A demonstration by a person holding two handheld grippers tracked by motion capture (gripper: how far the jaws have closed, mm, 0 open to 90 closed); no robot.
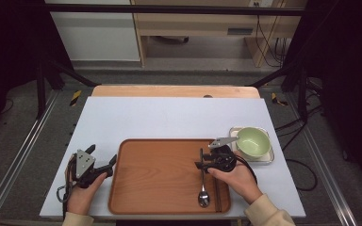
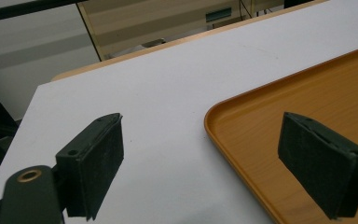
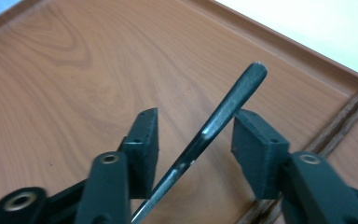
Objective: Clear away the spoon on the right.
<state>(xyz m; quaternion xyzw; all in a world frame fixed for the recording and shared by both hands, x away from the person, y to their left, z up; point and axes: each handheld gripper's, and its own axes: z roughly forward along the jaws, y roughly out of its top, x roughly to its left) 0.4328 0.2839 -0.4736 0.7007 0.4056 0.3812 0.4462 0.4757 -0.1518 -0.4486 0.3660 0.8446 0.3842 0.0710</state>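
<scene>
A: The right gripper (image 1: 201, 164) is seen from above over the right part of one wooden tray (image 1: 141, 188), held by the right hand (image 1: 238, 178). Its jaws are parted, with the handle of one spoon (image 1: 203, 186) between them; the spoon lies on the tray, bowl end toward the person.

B: And the left gripper (image 1: 102, 159)?

A: It is held by the left hand (image 1: 82, 193) over the white table (image 1: 169, 117), just left of the tray, jaws spread wide, nothing between them. One green bowl (image 1: 253, 141) is seen on one small square dish (image 1: 269, 157), just right of the tray. Two grippers, two hands are counted.

B: What is shown in the left gripper view?

A: Two black pads (image 2: 95, 161) are seen far apart, empty. One tray corner (image 2: 219, 123) lies between them, with the table (image 2: 158, 93) around it.

B: And in the right gripper view?

A: The spoon handle (image 3: 223, 112) is seen slanting up between two pads (image 3: 144, 144). A gap is visible on each side, so it is not squeezed. The tray floor (image 3: 74, 70) lies beneath, and one dark groove (image 3: 340, 123) runs along its edge. The right gripper (image 3: 195, 147) is half open, then.
</scene>
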